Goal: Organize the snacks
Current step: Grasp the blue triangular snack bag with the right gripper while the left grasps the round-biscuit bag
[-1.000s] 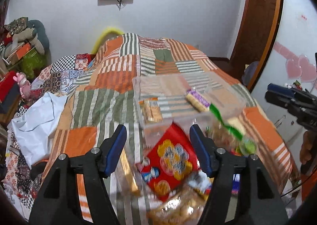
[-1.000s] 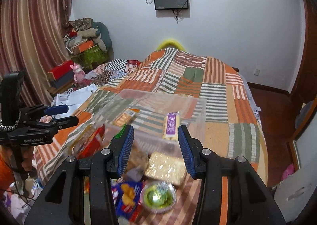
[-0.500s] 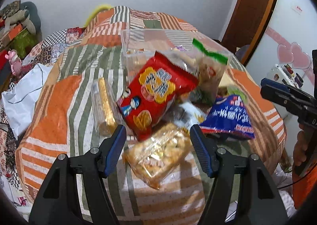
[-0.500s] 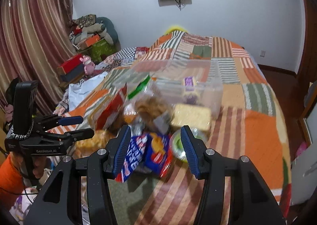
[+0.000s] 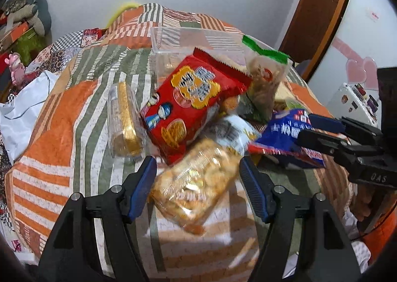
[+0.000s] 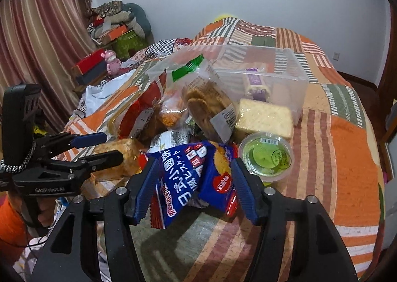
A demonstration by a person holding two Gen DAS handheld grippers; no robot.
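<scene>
Plastic-wrapped snacks lay heaped on the patchwork quilt point(image 6: 347, 148), directly in front of the clear plastic bin point(image 6: 292, 83), which sat on the bed behind the pile. Compared with 1 second earlier, both wrist views had dropped from a high look across the bed to a close look down onto the heap.

The left gripper point(image 5: 197, 175) stood about half open, astride the clear bag of golden biscuits point(image 5: 196, 185). Its blue pads were beside the bag, not pressing it. The right gripper point(image 6: 193, 182) had just been opening from a nearly closed setting. Its jaws now straddled the blue snack packet point(image 6: 191, 177), with no clamping visible.

The red snack bag point(image 5: 193, 98) leaned against the bin wall, and the green jelly cup point(image 6: 266, 155) sat just beside the blue packet. Only 2 small items appeared to be inside the bin, including a purple-wrapped bar point(image 6: 255, 83).

Judgement: both tools were positioned for a pick, 1 item each. Sorting was at an early stage, since most snacks remained outside the bin.
</scene>
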